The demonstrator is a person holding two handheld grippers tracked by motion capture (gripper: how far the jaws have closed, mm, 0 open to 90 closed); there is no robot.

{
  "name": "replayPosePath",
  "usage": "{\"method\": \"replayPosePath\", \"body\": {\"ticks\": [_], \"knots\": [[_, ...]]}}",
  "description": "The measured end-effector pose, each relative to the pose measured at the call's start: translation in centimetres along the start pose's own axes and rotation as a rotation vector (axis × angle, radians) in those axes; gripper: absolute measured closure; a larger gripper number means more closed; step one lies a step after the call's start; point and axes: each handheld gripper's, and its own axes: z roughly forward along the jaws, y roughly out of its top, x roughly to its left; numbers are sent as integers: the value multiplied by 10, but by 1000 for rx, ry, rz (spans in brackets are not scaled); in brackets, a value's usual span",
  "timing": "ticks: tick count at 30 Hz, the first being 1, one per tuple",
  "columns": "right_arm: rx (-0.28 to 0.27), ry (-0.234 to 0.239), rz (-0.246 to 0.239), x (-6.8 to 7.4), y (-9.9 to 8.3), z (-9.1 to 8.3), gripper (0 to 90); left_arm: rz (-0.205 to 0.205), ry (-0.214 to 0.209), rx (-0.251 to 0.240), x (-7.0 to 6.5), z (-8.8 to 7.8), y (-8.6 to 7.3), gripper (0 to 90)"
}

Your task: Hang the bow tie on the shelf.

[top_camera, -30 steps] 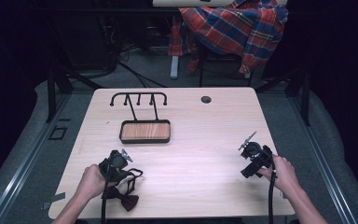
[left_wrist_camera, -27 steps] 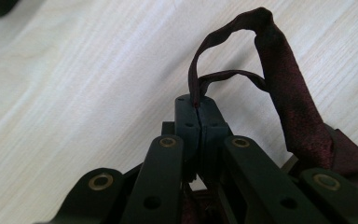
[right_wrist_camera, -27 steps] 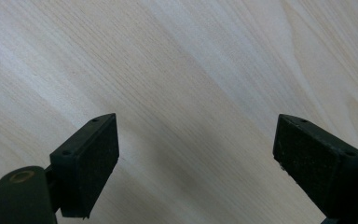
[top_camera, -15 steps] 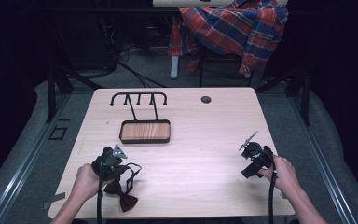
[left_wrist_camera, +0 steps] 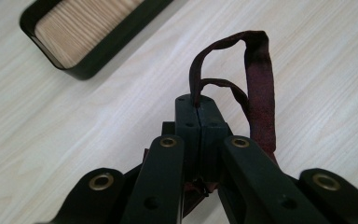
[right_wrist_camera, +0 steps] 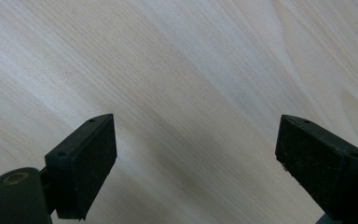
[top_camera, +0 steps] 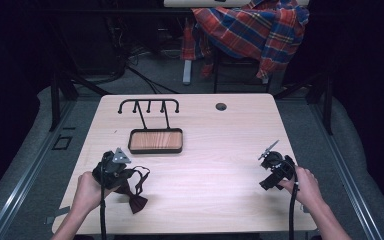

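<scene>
fingers of the left gripper (left_wrist_camera: 199, 122) are pressed together on the thin strap (left_wrist_camera: 198, 77) of a dark red bow tie (top_camera: 136, 196); fingers of the right gripper (right_wrist_camera: 196, 165) stand wide apart with nothing between them.

high view: the left gripper (top_camera: 115, 167) sits near the front left of the pale wooden table (top_camera: 220, 145), held by the left hand (top_camera: 86, 192). the bow tie lies on the table just to its right, its strap looping up toward the gripper. a dark tray with a wooden floor (top_camera: 156, 141) lies beyond, and a black rack with hooks (top_camera: 148, 107) stands behind the tray. the right gripper (top_camera: 275, 167) is near the front right edge, held by the right hand (top_camera: 305, 186), well apart from the bow tie. a plaid shirt (top_camera: 250, 30) hangs over a chair past the far edge.

left gripper view: the strap rises from the closed pads in two loops above the table; the tray (left_wrist_camera: 86, 35) lies at upper left.

right gripper view: the two pads hang over bare wood grain (right_wrist_camera: 191, 70).
</scene>
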Motion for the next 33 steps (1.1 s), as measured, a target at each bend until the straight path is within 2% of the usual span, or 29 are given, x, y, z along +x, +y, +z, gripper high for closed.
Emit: {"method": "replayPosePath", "body": {"ticks": [2,4,5,6,11,12,13,14,19,21,22,23,29,30,32,33], "knots": [[6,-5,-3,-1,0,0,121,0,3,-12,1,-3,2,895],[36,-14,-24,-4,1,-3,121,1,5,-19,1,-5,3,895],[-1,-16,10,-3,-1,-2,121,-3,6,-23,2,-6,3,895],[-11,-23,18,-3,-1,-2,121,-4,9,-26,3,-7,4,895],[16,-27,0,-5,1,-5,119,-17,22,-47,8,-15,6,895],[-22,-26,34,-3,-1,-2,120,-17,25,-50,9,-16,7,895],[-26,-22,41,-3,-1,-2,120,-19,25,-50,9,-18,7,895],[-1,-23,18,-4,0,-3,120,-18,21,-50,10,-19,9,895],[9,-26,10,-5,0,-4,121,-17,35,-57,13,-22,15,895],[3,-22,15,-5,0,-3,121,-20,40,-62,15,-23,17,895],[-33,-19,44,-3,-2,-1,121,-22,43,-64,15,-24,18,895],[-33,-19,44,-3,-2,-1,121,-20,45,-64,16,-24,18,895],[-18,-22,29,-4,0,-3,122,-28,56,-68,22,-29,23,895],[9,-27,8,-5,1,-5,122,-27,59,-68,23,-29,24,895],[27,-30,-8,-6,2,-6,122,-24,65,-66,25,-31,27,895],[16,-30,-2,-5,2,-5,122,-21,72,-64,26,-31,28,895]]}}
